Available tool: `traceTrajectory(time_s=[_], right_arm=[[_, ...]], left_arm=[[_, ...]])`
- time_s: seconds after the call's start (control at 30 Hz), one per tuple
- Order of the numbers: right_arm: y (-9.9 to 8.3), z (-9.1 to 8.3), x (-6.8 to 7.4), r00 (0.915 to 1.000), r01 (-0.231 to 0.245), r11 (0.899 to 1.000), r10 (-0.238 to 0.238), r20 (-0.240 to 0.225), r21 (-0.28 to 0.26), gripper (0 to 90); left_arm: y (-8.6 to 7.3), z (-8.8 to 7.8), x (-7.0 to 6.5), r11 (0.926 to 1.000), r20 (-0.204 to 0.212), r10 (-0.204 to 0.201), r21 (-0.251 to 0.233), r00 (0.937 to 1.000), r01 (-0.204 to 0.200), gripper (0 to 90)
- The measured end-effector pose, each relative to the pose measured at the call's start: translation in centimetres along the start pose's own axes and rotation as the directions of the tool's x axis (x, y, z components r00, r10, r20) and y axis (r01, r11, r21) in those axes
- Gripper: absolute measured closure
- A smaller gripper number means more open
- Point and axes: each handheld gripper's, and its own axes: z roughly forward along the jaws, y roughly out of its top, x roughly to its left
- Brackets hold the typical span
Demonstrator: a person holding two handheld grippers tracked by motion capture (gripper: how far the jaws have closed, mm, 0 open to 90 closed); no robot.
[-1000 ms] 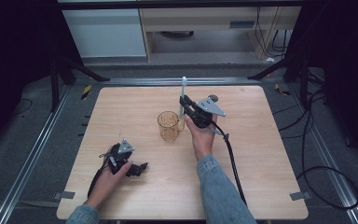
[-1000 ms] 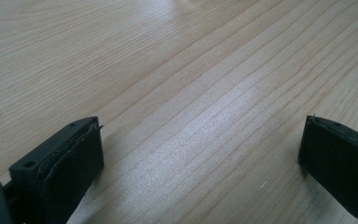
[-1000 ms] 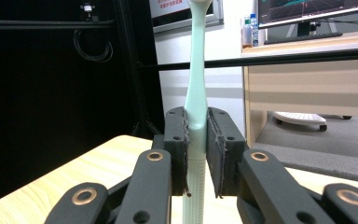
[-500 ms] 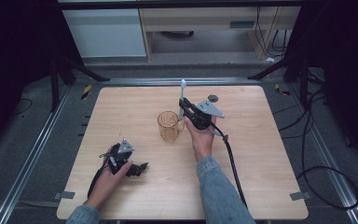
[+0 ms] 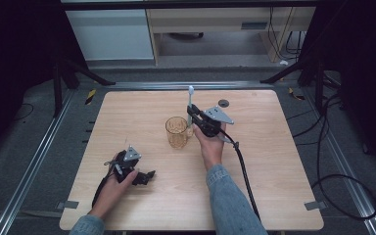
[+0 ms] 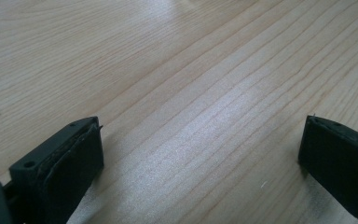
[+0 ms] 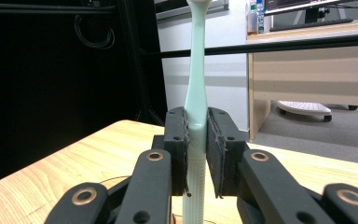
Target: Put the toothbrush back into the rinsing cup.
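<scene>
1. Toothbrush (image 5: 190, 100) front and centre in the high view: pale green, standing upright in the right tongs (image 5: 192, 116), just beside the amber cup (image 5: 177, 132) near the middle of the counter (image 5: 274, 161). It looks light, stiff, smooth plastic, so I'd judge it prone to pivot or slide in a loose pinch. The cup looks light and easy to tip, so keep clear of its rim on the way in. A small dark disc (image 5: 223, 103) lies beyond the right hand, well apart. Plenty of bare wood all round; the far edge is some way off.

2. Left tongs (image 5: 144, 177) sit low near the front left of the counter, far from the action.

3. Left gripper view: the jaws stand wide apart, released, bare counter (image 6: 191, 93) between them.

4. Right gripper view: right tongs (image 7: 196, 154) clenched on the toothbrush (image 7: 196, 93), pads pressing the ribbed lower handle, the slim neck rising straight above. Good spot to hold — the ribs give purchase, and the thick part won't flex.
</scene>
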Motion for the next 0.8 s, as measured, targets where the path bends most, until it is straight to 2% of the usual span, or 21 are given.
traceTrajectory(time_s=[0.8], right_arm=[[-0.88, 0.09, -0.01, 1.0, 0.001, 1.0, -0.001, -0.003, 0.013, 78.8]], left_arm=[[0.0, 0.01, -0.01, 1.0, 0.0, -0.001, -0.001, 1.0, 0.001, 0.0]])
